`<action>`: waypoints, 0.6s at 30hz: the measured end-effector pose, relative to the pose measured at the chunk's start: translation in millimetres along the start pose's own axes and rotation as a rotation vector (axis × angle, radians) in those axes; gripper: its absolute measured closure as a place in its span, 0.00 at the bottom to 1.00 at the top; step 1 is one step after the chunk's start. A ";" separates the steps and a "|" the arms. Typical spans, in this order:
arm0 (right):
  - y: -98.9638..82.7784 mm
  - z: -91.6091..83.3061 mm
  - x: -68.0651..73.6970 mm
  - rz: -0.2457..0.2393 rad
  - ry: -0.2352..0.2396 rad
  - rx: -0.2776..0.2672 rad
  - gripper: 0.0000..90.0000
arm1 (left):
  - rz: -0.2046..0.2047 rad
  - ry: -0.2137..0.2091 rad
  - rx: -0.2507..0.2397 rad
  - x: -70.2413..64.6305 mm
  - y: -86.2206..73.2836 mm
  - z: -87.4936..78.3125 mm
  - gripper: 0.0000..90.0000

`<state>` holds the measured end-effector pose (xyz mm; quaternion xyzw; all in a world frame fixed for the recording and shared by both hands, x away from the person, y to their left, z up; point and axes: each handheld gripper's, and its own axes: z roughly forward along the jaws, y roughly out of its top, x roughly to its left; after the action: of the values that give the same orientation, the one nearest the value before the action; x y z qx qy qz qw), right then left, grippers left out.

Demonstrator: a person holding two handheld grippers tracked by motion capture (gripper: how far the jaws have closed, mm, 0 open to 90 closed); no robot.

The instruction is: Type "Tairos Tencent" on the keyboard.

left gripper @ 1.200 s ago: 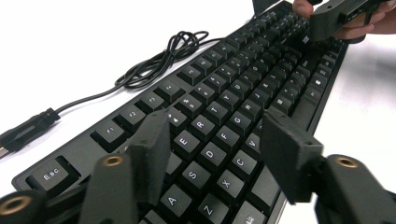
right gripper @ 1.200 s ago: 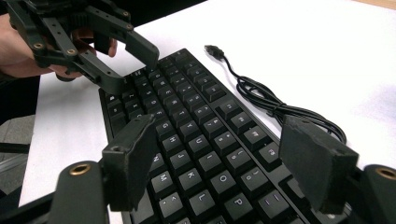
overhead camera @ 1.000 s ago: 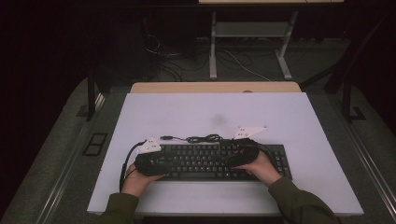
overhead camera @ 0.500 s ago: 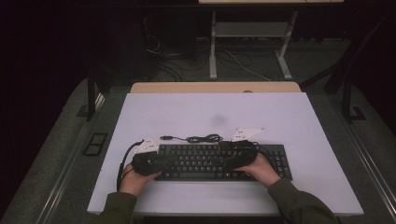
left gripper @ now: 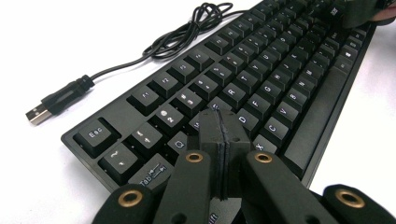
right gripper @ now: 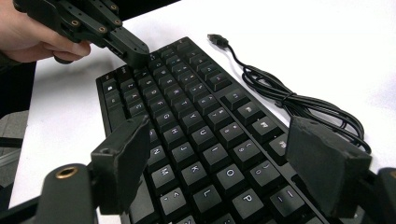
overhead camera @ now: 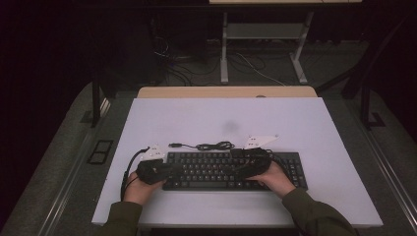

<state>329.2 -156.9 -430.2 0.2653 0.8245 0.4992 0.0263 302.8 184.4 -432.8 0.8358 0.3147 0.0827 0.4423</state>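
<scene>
Left claw (left gripper: 219,140): jaws have just been closing and are now pressed together with nothing between them, tips over the left keys of the keyboard (overhead camera: 231,169). Right claw (right gripper: 233,163): jaws spread wide above the right-hand keys. The keyboard lies flat on the worktop (overhead camera: 196,123), cable (overhead camera: 211,146) coiled behind it.

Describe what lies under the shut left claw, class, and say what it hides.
Under the left claw sits the black keyboard, near its Tab and Q keys. The claw's shut tips cover the key directly beneath, so its label cannot be read.
</scene>
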 end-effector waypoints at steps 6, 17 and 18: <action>-0.1 0.2 0.1 -0.004 -0.001 0.006 0.24 | -0.004 -0.003 0.017 1.0 -1.5 1.9 0.99; -0.4 1.2 0.4 -0.004 -0.003 0.008 0.24 | -0.003 0.000 0.027 0.8 -2.6 4.7 0.99; -0.4 1.3 0.4 -0.004 -0.004 0.008 0.24 | -0.002 0.000 0.027 0.8 -2.6 4.7 0.99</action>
<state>329.0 -155.9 -431.1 0.2648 0.8269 0.4954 0.0276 304.2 182.8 -437.8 0.8413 0.3167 0.0780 0.4310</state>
